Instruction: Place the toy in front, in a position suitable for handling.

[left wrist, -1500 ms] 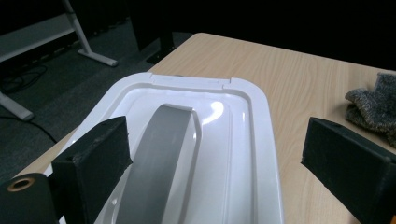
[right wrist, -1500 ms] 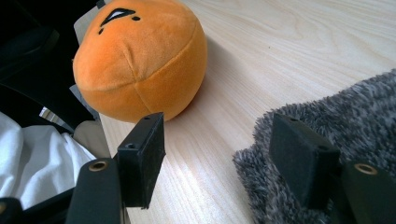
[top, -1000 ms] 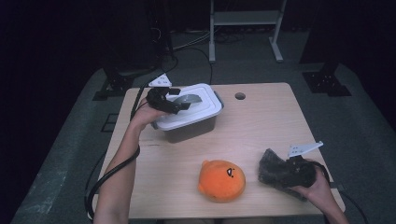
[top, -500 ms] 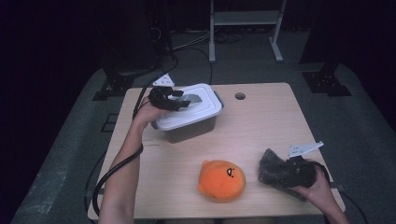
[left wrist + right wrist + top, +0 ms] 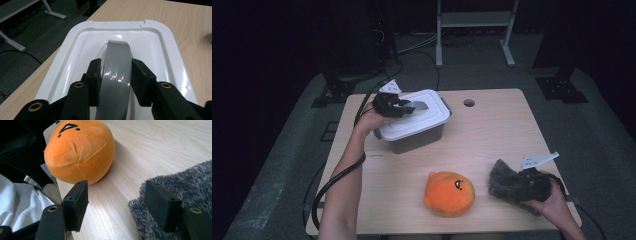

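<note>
Lab-like recording space: dark surround, lone wooden table [image 5: 492,130], floor cables [image 5: 422,45], metal stand legs [image 5: 507,45].

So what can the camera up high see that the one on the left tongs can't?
High view alone: the orange plush toy, the grey furry cloth, the right tongs and both forearms. Left gripper view alone: the pads pressing the sides of the lid's grey handle, having just closed on it. Shared: the white box lid and the wooden table.
</note>
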Available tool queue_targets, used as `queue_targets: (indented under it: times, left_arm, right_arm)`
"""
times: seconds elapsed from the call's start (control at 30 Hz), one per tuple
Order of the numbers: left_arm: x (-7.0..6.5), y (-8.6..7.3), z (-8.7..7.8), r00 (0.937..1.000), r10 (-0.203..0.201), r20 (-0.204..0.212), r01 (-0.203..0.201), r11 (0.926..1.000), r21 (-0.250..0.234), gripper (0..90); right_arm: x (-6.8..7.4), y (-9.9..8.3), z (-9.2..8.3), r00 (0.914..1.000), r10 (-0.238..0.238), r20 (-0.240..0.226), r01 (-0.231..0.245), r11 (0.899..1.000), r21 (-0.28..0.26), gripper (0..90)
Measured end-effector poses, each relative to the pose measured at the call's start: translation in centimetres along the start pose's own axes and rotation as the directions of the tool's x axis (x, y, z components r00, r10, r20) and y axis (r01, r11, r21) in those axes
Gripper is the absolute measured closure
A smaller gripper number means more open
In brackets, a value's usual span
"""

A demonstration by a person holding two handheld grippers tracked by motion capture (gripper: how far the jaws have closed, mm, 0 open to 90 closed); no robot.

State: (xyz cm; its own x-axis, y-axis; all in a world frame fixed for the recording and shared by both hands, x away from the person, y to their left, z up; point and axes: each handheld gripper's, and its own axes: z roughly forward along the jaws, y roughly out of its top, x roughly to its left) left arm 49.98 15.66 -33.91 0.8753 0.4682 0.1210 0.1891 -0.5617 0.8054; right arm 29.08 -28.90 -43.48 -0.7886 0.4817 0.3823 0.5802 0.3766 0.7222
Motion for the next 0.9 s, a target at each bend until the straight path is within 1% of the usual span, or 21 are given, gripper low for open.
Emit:
queue_targets:
  times: [0.07,0.2,0.3,0.43,0.5,0.63,0.83,0.9]
  left_arm:
    - [-0.1,0.0,-0.1,0.9999,0.010,0.009,-0.010,1.0000,0.002,64.3]
    - [-0.3,0.0,-0.2,0.9997,0.013,0.022,-0.013,0.9999,0.001,65.7]
    - [-0.5,0.0,-0.2,0.9989,0.021,0.042,-0.020,0.9998,-0.003,66.2]
    - [-0.7,0.3,-0.2,0.9974,0.033,0.063,-0.034,0.9994,0.008,66.4]
    - [-0.8,0.3,-0.1,0.9966,0.028,0.078,-0.028,0.9996,0.006,66.5]
    - [-0.9,0.5,0.2,0.9954,0.024,0.093,-0.025,0.9997,0.004,66.5]
    - [-1.1,0.9,0.6,0.9902,0.020,0.138,-0.022,0.9997,0.011,66.4]
    - [-1.2,1.0,0.6,0.9891,0.020,0.146,-0.023,0.9996,0.014,66.4]
  right_arm:
    - [0.0,0.0,0.0,1.0000,0.000,0.001,0.000,1.000,-0.001,34.9]
    - [-0.1,0.0,0.0,1.0000,0.002,0.001,-0.002,1.000,-0.004,34.9]
    - [-0.1,0.0,0.0,1.0000,0.003,0.000,-0.003,1.000,-0.006,34.9]
    - [-0.1,0.0,0.0,1.0000,0.007,-0.002,-0.007,1.000,-0.005,34.9]
    - [-0.1,0.0,0.1,1.0000,0.008,-0.004,-0.008,1.000,-0.006,34.9]
    - [-0.1,0.0,0.1,1.0000,0.004,-0.006,-0.004,1.000,-0.004,34.9]
    - [-0.1,0.0,0.1,0.9999,0.007,-0.008,-0.007,1.000,-0.010,34.9]
    - [-0.1,0.1,0.0,0.9999,0.005,-0.011,-0.005,1.000,-0.012,34.9]
